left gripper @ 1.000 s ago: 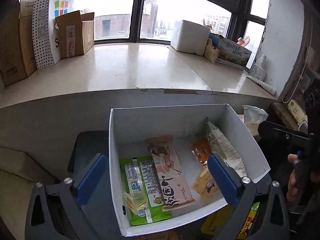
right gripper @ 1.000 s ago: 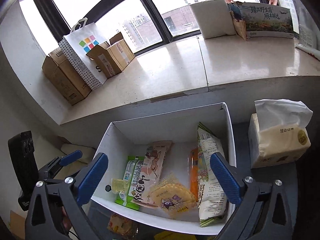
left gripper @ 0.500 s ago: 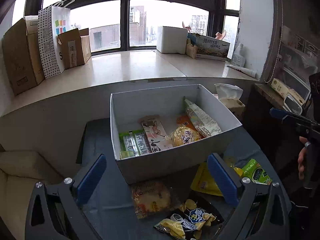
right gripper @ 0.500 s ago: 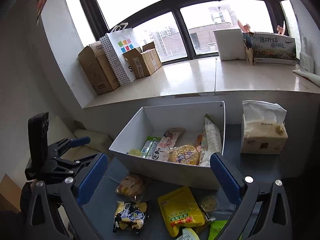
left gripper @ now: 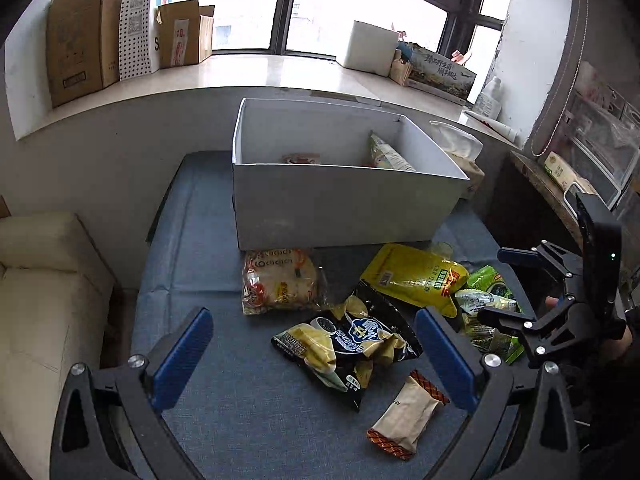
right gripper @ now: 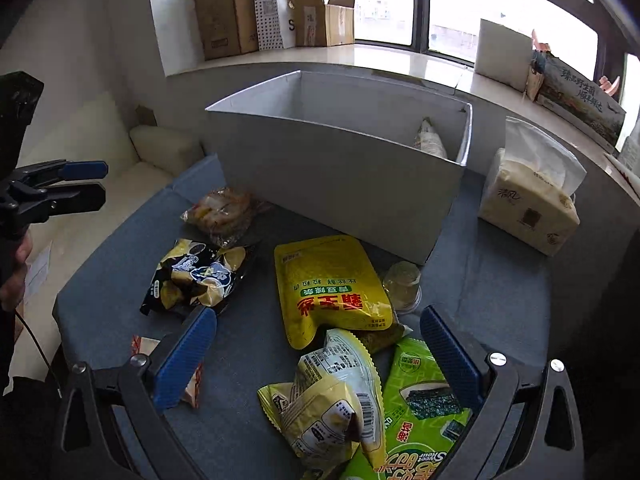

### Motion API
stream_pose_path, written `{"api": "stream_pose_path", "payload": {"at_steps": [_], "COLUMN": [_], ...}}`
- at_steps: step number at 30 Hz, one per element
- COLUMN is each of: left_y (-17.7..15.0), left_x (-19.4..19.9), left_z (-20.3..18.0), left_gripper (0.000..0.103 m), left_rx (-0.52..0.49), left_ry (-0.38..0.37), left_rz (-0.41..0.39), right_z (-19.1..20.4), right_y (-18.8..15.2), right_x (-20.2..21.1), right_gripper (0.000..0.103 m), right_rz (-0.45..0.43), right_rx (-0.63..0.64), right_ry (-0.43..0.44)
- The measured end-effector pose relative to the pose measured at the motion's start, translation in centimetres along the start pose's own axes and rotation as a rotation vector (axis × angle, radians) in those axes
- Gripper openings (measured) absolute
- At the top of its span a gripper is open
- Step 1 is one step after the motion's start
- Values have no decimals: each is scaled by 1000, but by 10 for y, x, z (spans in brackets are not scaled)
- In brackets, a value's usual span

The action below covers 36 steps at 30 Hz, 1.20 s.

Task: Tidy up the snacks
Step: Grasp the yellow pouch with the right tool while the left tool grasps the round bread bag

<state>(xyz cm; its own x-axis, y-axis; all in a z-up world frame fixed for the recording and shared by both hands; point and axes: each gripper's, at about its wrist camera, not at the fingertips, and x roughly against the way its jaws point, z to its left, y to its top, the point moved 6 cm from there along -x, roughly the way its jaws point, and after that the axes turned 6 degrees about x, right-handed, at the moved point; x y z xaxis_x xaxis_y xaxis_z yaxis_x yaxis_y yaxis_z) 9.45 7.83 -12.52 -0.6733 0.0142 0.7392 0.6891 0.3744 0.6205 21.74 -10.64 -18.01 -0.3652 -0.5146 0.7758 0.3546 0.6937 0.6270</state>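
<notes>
Left hand-held gripper (left gripper: pixel 314 356) spread wide, empty, above black chip bag (left gripper: pixel 348 344) on blue surface (left gripper: pixel 208 248). Right hand-held gripper (right gripper: pixel 318 354) also wide open, holding nothing, over yellow pouch (right gripper: pixel 330 286) and green seaweed pack (right gripper: pixel 420 408). White box (left gripper: pixel 344 200) behind the loose snacks, a few packets inside. Tissue pack (right gripper: pixel 528 204) just beside the box.

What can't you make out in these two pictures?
- Most of what lies in the white box: its near wall hides it in both views.
- The green seaweed pack: cut off by the bottom edge, right wrist view.
- The small red-edged wrapper: mostly behind a right tong finger there.
- Box labels on the windowsill: too small.
</notes>
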Motion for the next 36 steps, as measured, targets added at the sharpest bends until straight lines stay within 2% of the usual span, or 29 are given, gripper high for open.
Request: {"api": "stream_pose_path", "payload": {"at_steps": [3, 7, 11, 18, 19, 20, 21, 24, 25, 27, 30, 34, 36], "left_y": [-5, -13, -20, -28, -28, -29, -29, -28, -27, -24, -18, -5, 0], "left_x": [2, 2, 1, -9, -11, -12, -14, -20, -22, -26, -31, -44, -60], "left_z": [5, 15, 25, 31, 31, 31, 31, 31, 30, 28, 24, 17, 17], "left_gripper": [103, 103, 103, 103, 103, 103, 103, 103, 103, 103, 103, 103, 103], "left_rx": [13, 32, 55, 60, 59, 56, 53, 53, 51, 40, 25, -10, -10], "left_ry": [2, 22, 22, 43, 44, 46, 49, 49, 47, 47, 47, 41, 43], "left_rz": [4, 18, 38, 63, 68, 71, 73, 85, 86, 88, 86, 81, 111], "right_z": [-5, -6, -4, -14, -15, -14, -16, -20, -18, -14, -9, -12, -20], "right_y": [5, 18, 22, 9, 6, 3, 3, 3, 3, -1, -5, 0, 5], "right_x": [-29, -56, -81, -111, -112, -112, -110, -101, -96, -88, -76, -48, -33], "right_gripper": [103, 103, 103, 103, 95, 89, 84, 59, 42, 42, 42, 37, 37], "right_rz": [96, 144, 212, 425, 433, 456, 440, 408, 387, 366, 340, 252, 195], "right_rx": [28, 110, 202, 264, 282, 263, 227, 182, 170, 151, 172, 122, 105], "right_ry": [22, 18, 68, 128, 107, 133, 140, 133, 146, 184, 156, 182, 168]}}
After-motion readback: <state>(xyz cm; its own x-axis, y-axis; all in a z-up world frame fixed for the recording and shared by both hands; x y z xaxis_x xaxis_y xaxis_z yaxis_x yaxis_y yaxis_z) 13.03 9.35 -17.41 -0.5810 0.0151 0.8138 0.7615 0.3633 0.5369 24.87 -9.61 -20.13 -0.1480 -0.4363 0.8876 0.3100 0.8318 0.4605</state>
